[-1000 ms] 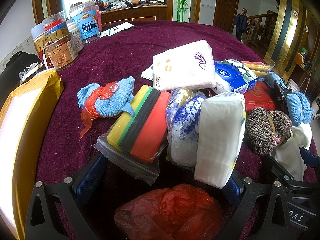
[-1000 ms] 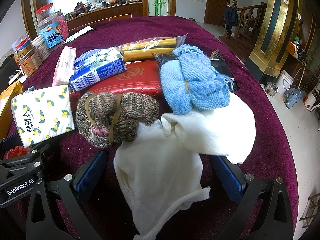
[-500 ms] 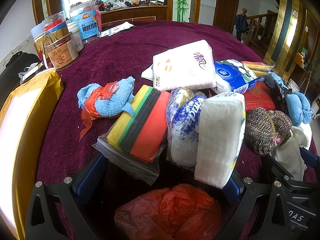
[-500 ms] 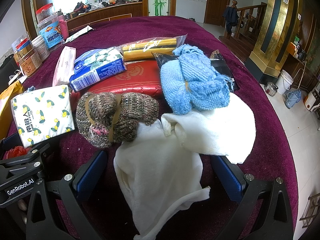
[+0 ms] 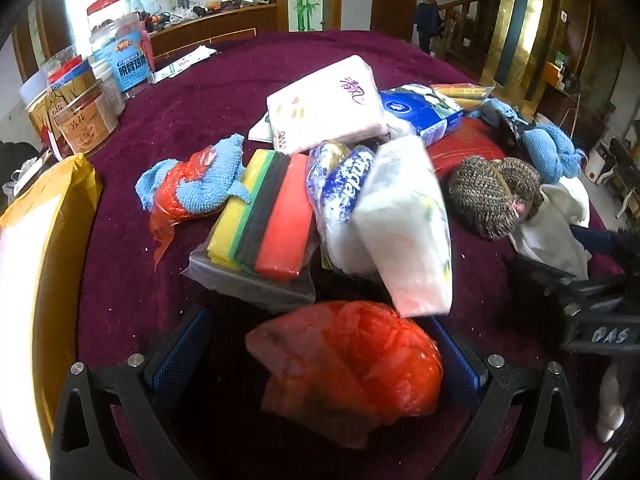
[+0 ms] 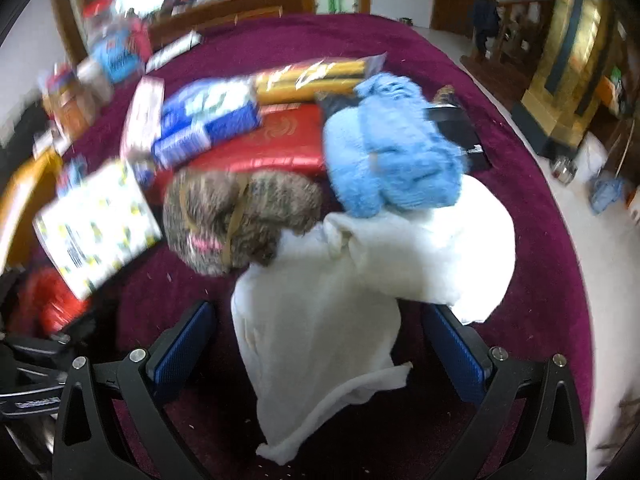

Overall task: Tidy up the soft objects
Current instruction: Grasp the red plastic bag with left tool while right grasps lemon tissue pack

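Soft things lie heaped on a maroon tablecloth (image 5: 224, 80). My left gripper (image 5: 320, 356) is open, and a crumpled red plastic bag (image 5: 348, 368) lies between its blue pads. Ahead are a white tissue pack (image 5: 404, 224), a bagged stack of coloured sponges (image 5: 268, 216) and a blue cloth with red plastic (image 5: 200, 184). My right gripper (image 6: 320, 344) is open around a white cloth (image 6: 320, 336). Beyond it lie a brown knitted bundle (image 6: 236, 216) and a blue knitted bundle (image 6: 392, 164). The right wrist view is blurred.
Jars (image 5: 84, 120) stand at the far left. A yellow padded envelope (image 5: 36, 264) lies along the left edge. A pink tissue pack (image 5: 328, 104), a blue tissue pack (image 5: 420, 112) and a red cushion (image 6: 276, 148) sit mid-table. The table's right edge (image 6: 560, 240) drops to the floor.
Both grippers have moved: the left view shifted so the red bag sits higher between the pads, and the right view is now motion-blurred. Both stay open.
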`<state>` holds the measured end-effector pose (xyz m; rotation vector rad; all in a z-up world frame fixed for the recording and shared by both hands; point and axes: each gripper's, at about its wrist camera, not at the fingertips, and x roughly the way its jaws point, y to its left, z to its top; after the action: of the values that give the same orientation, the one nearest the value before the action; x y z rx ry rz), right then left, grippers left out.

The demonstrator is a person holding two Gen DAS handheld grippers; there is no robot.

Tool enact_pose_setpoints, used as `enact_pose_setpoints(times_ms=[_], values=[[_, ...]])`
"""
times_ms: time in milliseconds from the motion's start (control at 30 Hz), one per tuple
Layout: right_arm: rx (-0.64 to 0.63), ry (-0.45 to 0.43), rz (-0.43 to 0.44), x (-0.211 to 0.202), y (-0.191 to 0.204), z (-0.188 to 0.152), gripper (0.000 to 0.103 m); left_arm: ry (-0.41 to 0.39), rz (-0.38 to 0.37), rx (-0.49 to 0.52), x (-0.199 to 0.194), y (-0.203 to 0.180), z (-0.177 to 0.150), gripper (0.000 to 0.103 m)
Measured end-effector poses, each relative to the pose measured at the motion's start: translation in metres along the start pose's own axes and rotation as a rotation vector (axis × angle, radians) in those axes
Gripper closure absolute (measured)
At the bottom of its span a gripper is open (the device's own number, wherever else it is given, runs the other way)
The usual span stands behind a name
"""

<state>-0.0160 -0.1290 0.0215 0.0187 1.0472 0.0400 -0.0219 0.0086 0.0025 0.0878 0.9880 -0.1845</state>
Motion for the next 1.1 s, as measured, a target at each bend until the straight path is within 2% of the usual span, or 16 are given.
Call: enact_pose_setpoints(times_ms=[33,233,300,367,433,467,500,533,600,667,733,800,933,1033,1100], values=[[-0.052,0.013,-0.035,0.002,0.01,-0.004,0.0,0.003,0.003,0.001,0.0,-0.001,0.0,0.0],[-0.046,0.004,-0.036,0.0,0.013,-0.005,0.0,-0.007,0.007,-0.004,-0.003,-0.005,-0.003,0.0],[-0.029,0.026,-0.049,-0.004,0.011,-0.007,0.011,-0.007,0.005,-0.006,-0.005,-0.007,-0.005,0.0],[-0.006,0.006,-0.062,-0.019,0.006,-0.011,0.012,-0.006,0.004,-0.007,-0.006,-0.007,-0.005,0.0],[0.002,-0.097,-0.071,-0.05,0.002,-0.019,0.012,-0.006,0.004,-0.007,-0.005,-0.007,-0.004,0.0],[0.005,-0.179,-0.081,-0.068,0.001,-0.024,0.011,-0.005,0.005,-0.008,-0.003,-0.005,-0.003,0.0],[0.011,-0.279,-0.097,-0.089,0.0,-0.031,0.002,-0.005,0.007,-0.009,-0.003,-0.005,-0.002,0.0],[0.023,-0.371,-0.109,-0.106,-0.002,-0.036,0.0,-0.005,0.008,-0.009,-0.003,-0.006,-0.002,0.0],[0.067,-0.476,-0.107,-0.12,-0.008,-0.038,0.0,-0.002,-0.002,-0.005,-0.003,-0.004,-0.002,0.001],[0.109,-0.441,-0.12,-0.11,-0.015,-0.022,0.0,-0.002,-0.046,-0.01,-0.006,0.001,-0.003,0.001],[0.178,-0.409,-0.081,-0.09,-0.024,-0.009,0.0,0.005,-0.117,-0.06,-0.016,0.013,-0.006,0.001],[0.231,-0.389,-0.077,-0.067,-0.032,-0.001,0.0,0.005,-0.151,-0.076,-0.026,0.021,-0.01,0.003],[0.282,-0.384,-0.055,-0.049,-0.043,-0.011,0.0,-0.06,-0.096,-0.047,-0.048,0.029,-0.012,0.003],[0.296,-0.426,-0.019,-0.057,-0.048,-0.012,0.0,-0.084,-0.097,-0.022,-0.054,0.022,-0.003,0.003],[0.291,-0.418,-0.008,-0.056,-0.048,-0.013,0.0,-0.099,-0.103,0.005,-0.054,0.014,0.003,0.003]])
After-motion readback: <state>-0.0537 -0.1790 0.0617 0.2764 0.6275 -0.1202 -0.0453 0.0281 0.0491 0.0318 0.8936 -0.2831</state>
